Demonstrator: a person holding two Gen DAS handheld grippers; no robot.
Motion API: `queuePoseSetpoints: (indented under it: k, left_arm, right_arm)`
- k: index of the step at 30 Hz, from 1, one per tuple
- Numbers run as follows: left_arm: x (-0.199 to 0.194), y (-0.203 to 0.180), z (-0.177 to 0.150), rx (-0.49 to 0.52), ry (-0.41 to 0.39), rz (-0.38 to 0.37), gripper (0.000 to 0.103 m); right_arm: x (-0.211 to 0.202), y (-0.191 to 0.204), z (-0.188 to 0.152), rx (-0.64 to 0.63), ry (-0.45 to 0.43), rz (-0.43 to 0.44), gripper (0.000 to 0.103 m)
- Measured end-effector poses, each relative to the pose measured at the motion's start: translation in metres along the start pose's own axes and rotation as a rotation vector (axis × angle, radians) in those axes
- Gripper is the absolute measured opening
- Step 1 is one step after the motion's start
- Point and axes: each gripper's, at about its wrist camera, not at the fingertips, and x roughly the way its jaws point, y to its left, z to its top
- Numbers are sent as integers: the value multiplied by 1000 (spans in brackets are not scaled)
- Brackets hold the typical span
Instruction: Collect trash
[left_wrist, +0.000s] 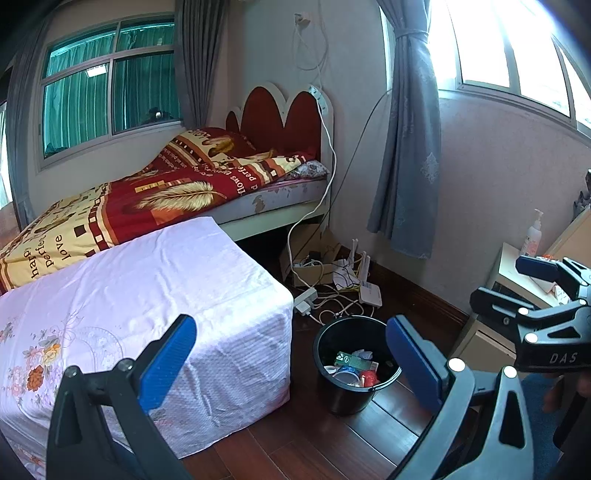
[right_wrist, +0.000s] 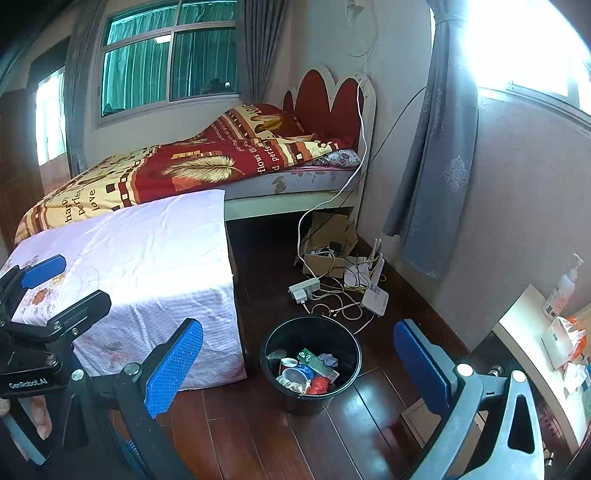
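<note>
While both claws hang over the wood floor (right_wrist: 258, 435), neither has hold of anything. Left claw (left_wrist: 291, 365): blue pads spread wide, nothing btwn them, pointing toward the black bin (left_wrist: 354, 391) and the near corner of the low block draped w/ a pale floral sheet (left_wrist: 147, 295). Right claw (right_wrist: 299, 373): also spread wide, empty, w/ the bin seen btwn its pads in the right wrist view. Each claw shows in the other's view too: the right one at the right edge of the left wrist view, the left one at the left edge of the right wrist view, over the sheet.

Bin stands upright on the floor just beside the sheet-covered block's corner, near the tangle of white cables and power strip (right_wrist: 304, 290). Trash (right_wrist: 306, 373) is inside it: a green carton, a blue-and-white cup or tub, sth red, crumpled paper; can't tell the rest. Router (right_wrist: 375, 295) w/ antennas and a cardboard box (right_wrist: 325, 254) lie by the wall past the cables, at the head end of the bed (right_wrist: 184, 166). Bed has a red and yellow quilt. On the right, a white tabletop (right_wrist: 524, 328) carries a pump bottle (right_wrist: 561, 291) at its far end, plus a box and papers along its edge. Blue-grey curtain (right_wrist: 436, 166) hangs tied at the window.
</note>
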Motion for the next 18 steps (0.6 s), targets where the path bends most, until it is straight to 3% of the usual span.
queuePoseSetpoints:
  k: [18]
  left_arm:
    - [0, 0, -1, 0, 1, -15, 103]
  right_arm:
    - [0, -1, 0, 3, 1, 4, 103]
